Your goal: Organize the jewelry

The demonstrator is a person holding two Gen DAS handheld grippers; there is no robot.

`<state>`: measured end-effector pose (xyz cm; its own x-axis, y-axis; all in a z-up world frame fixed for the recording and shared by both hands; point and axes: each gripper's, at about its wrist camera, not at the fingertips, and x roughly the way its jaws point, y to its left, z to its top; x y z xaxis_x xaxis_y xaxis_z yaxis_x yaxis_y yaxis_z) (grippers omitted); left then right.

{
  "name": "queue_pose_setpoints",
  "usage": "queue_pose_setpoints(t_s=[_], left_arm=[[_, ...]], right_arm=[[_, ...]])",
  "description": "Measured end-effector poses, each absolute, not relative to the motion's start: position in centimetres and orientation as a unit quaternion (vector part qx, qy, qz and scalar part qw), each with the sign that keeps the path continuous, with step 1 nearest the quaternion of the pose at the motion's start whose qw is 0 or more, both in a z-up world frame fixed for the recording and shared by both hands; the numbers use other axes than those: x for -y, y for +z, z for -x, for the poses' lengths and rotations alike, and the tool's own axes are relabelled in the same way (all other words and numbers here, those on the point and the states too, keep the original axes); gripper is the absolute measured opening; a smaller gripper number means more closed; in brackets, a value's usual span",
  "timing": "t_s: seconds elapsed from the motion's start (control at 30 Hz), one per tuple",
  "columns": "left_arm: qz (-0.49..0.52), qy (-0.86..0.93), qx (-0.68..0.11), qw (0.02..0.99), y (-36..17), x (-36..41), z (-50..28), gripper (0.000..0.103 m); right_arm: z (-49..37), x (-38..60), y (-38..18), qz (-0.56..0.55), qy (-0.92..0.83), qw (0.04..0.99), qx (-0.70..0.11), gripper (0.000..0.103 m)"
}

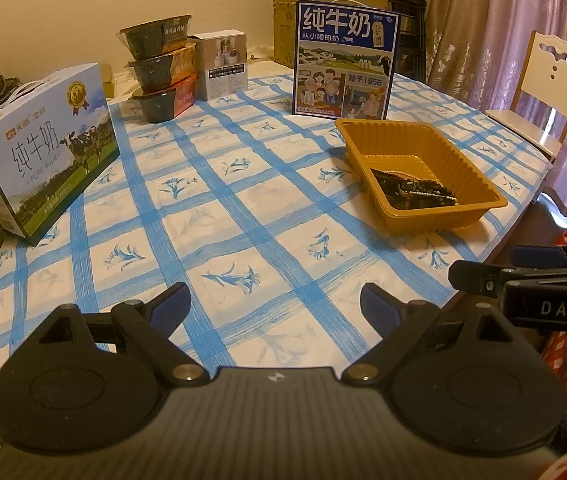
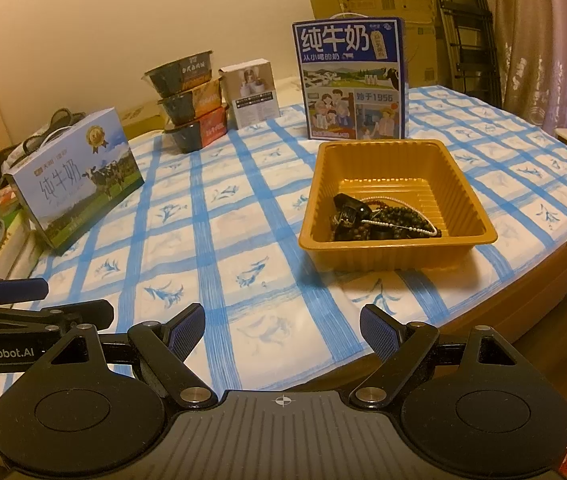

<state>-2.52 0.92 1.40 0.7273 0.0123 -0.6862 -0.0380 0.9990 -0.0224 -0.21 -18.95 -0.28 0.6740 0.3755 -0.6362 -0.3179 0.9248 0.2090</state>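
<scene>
Right wrist view: jewelry [image 2: 383,220] heaped in tray [image 2: 399,252], right side of counter [image 2: 219,240]. Right claw [image 2: 282,330], left claw [image 1: 275,308] wide open, empty. Judgement: everything seems gathered; hold clear.

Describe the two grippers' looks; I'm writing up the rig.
Both match: matte black bodies with round discs, silver pivot bolts, ribbed centre plates and blue textured finger pads. Left gripper reads "GenRobot.AI" along its side; right gripper shows "DAS". No cables or sleeves visible.
</scene>
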Motion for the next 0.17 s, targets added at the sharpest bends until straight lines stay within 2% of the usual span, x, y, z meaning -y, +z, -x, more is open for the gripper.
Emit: queue_pose_setpoints(t_s=[0.17], left_arm=[[0.013,0.016,-0.365,0.931,1.89,-0.83,2.22,0.091]], right_arm=[[0.32,18.99,-0.15,-0.043,0.19,0.915,-0.352,0.084]])
